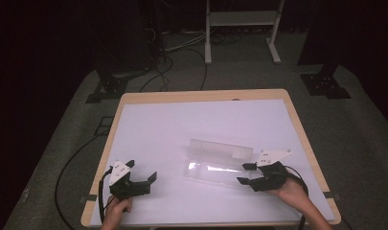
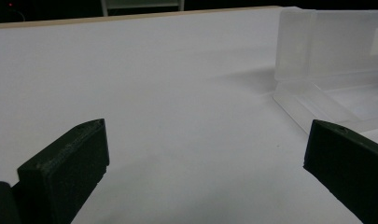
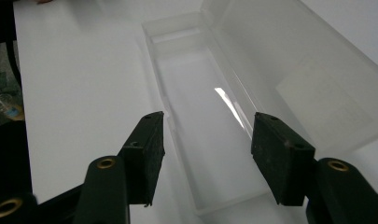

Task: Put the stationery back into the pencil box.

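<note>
**Open clear box, both grippers unloaded**

The long clear plastic box with its hinged lid raised (image 1: 215,165) lies right of centre on the white-topped table (image 1: 182,124). The left gripper (image 1: 142,172), lower left, gapes wide. The right gripper (image 1: 245,173), jaws parted, points at the box's near end.

A clear plastic box (image 1: 215,165) is lying open on the white table (image 1: 182,124). The right gripper (image 1: 247,173) is hovering at its right end, jaws apart; the left gripper (image 1: 142,176) is resting well apart.
</note>
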Demonstrator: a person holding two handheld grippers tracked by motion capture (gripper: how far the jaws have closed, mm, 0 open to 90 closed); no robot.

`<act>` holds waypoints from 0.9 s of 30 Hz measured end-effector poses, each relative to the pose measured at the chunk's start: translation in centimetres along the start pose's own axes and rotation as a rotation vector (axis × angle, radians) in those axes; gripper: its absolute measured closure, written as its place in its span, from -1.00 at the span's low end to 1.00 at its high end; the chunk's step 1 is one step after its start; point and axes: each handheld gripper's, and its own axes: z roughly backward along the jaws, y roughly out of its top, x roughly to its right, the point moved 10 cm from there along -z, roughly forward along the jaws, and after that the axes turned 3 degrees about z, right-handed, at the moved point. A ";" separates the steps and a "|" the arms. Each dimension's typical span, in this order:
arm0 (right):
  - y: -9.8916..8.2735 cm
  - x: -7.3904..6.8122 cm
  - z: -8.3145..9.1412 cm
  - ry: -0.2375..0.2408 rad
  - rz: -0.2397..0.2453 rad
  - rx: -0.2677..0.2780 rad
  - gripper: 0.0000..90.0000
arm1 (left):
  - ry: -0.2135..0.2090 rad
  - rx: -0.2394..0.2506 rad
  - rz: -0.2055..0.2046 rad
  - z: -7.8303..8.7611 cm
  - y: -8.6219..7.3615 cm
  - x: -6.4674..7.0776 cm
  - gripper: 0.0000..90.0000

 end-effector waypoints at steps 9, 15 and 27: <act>-1.0 0.9 1.3 -0.030 -0.035 0.006 -0.10 | 0.001 0.000 0.000 0.0 0.0 0.0 -1.00; -1.7 0.9 2.0 -0.033 -0.052 0.003 -0.11 | 0.001 0.000 0.001 0.0 0.0 0.0 -1.00; -3.0 1.6 3.4 -0.068 -0.081 -0.001 -0.12 | 0.001 0.000 -0.001 0.0 0.0 0.0 -1.00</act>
